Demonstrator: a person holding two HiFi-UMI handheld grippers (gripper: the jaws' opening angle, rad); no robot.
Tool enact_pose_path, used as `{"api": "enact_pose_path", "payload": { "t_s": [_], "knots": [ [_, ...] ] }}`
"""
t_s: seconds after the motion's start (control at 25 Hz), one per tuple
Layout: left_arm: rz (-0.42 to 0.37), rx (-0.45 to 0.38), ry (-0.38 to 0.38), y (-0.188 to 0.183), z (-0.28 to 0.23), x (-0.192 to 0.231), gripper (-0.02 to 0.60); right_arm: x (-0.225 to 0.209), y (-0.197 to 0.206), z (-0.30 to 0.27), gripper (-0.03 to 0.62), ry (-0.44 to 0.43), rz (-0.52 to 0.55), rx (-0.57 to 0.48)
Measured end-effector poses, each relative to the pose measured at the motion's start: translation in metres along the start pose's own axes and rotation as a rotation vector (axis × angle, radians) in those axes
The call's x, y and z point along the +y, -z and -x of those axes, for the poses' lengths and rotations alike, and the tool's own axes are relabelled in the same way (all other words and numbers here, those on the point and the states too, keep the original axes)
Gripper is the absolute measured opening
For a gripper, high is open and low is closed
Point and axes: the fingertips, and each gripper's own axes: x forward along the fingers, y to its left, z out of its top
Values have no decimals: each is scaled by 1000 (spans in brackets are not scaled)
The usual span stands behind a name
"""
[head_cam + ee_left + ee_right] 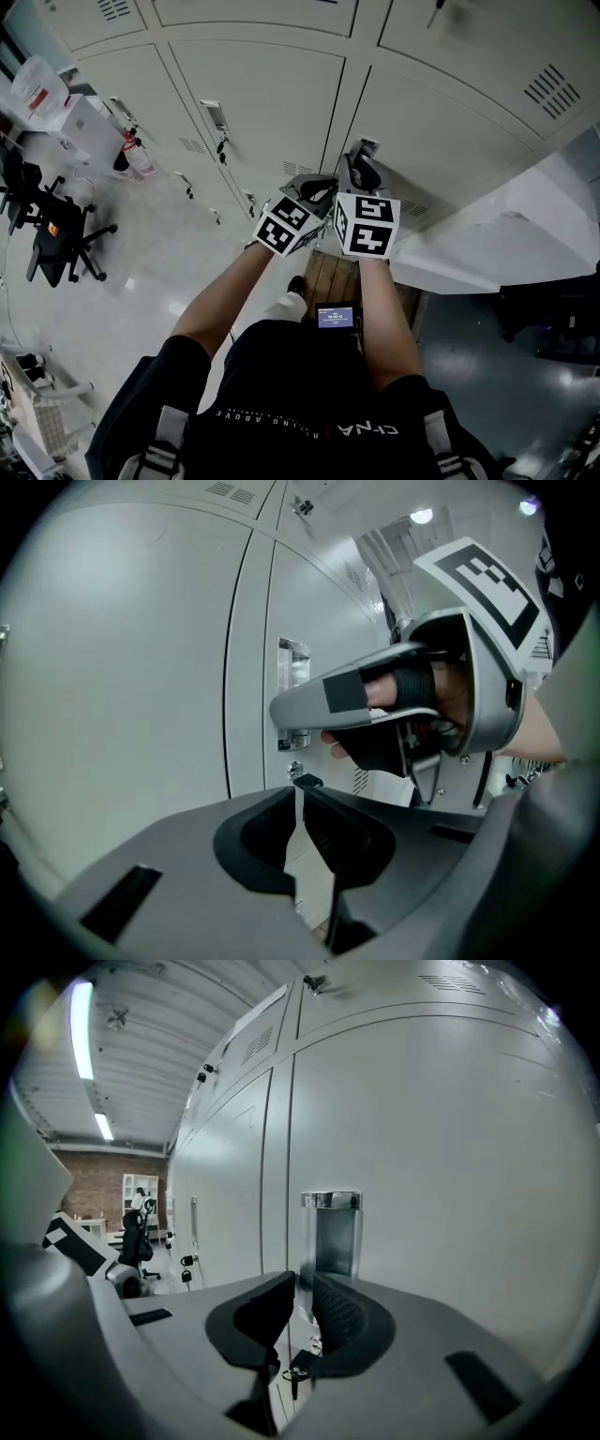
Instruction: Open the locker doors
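Grey locker doors (272, 103) fill the wall in front of me. A chrome recessed handle (330, 1227) sits on the door edge straight ahead, and it shows again in the left gripper view as the handle (292, 667). My right gripper (300, 1288) reaches it, its jaws closed onto the handle's left edge. In the head view the right gripper (361, 173) touches that door. The left gripper (298, 799) hangs just beside and below, its jaws together on nothing. A key (294, 1374) hangs in the lock under the handle.
More locker handles (216, 117) with keys run along the row to the left. Black office chairs (52, 234) and a white cabinet (80, 122) stand on the shiny floor at left. A white ledge (487, 244) juts out at right.
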Motion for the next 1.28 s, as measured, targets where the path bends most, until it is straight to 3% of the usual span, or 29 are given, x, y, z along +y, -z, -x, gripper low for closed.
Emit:
{"api": "enact_pose_path", "payload": {
  "t_s": [0.32, 0.64, 0.76, 0.96, 1.28],
  "knots": [
    [33, -14, 2, 3, 19, -9, 43, 8, 4, 16, 77, -45, -29, 6],
    [70, 17, 73, 22, 39, -26, 67, 24, 14, 52, 78, -132, -43, 13],
    [78, 21, 127, 26, 46, -35, 116, 30, 19, 68, 78, -164, -41, 9],
    [28, 36, 252, 30, 50, -59, 117, 36, 26, 93, 78, -215, -49, -1],
    [-26, 37, 378, 26, 48, -84, 115, 38, 37, 128, 78, -251, -55, -37]
  ]
}}
